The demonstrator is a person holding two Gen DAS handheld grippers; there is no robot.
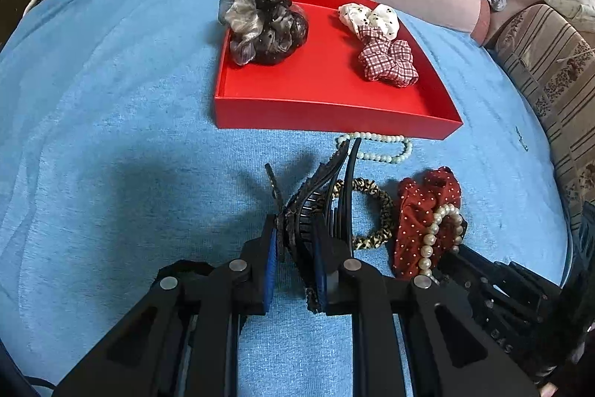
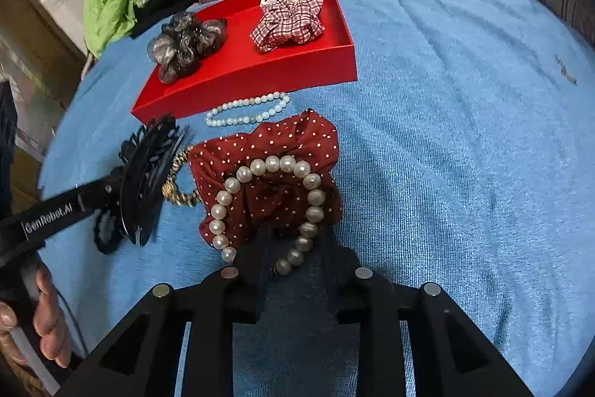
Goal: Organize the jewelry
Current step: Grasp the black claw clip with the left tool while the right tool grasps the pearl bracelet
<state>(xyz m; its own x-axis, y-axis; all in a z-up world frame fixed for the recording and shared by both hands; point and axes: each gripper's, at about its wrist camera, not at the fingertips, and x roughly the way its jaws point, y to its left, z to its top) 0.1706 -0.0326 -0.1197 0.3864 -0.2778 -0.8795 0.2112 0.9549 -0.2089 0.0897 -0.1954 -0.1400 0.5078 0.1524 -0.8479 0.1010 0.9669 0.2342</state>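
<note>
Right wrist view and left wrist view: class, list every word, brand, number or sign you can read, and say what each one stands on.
"GenRobot.AI": white lettering on the side of the left hand-held gripper, seen in the right wrist view.
Embossed letters on the black body of the right hand-held gripper, low right in the left wrist view: too dark and distorted to read.
Small dark marks on the blue cloth: too blurred to read as text.
</note>
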